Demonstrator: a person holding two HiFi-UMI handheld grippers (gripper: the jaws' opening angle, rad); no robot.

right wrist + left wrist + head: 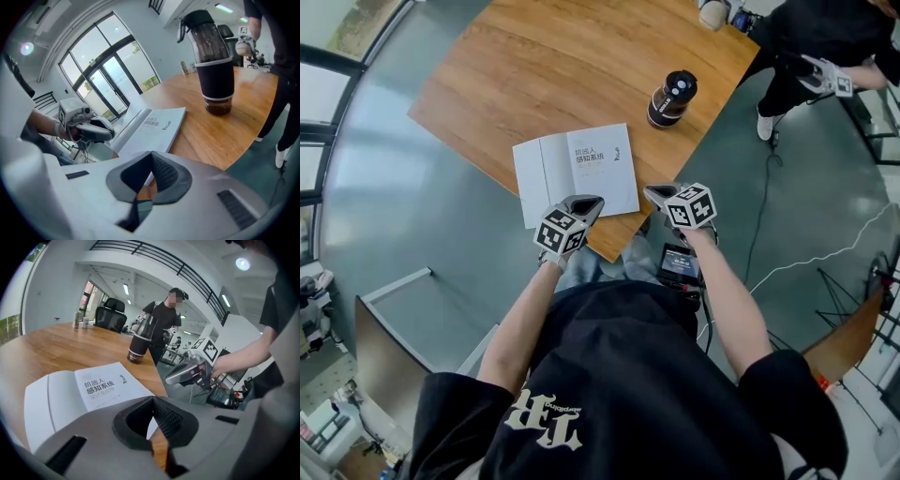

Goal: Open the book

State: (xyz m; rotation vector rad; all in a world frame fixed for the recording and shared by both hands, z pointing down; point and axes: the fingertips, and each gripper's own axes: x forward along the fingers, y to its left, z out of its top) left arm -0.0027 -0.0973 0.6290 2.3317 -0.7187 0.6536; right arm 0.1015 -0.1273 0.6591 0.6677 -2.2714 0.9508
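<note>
A white book (577, 173) lies open on the wooden table (553, 66), close to its near edge. Its cover is folded flat to the left, and the title page faces up with dark print on it.

The left gripper (584, 202) sits over the book's near edge with its jaw tips pressed together and nothing between them. From here I can't be sure whether the tip touches the page. The right gripper (658, 194) is just to the right of the book's near right corner, by the table edge. Its jaws are also closed and empty.

Farther back and to the right on the table stands a dark lidded flask (671, 98), well apart from the book. Another person (825, 37) in black stands beyond the table's far right corner.
</note>
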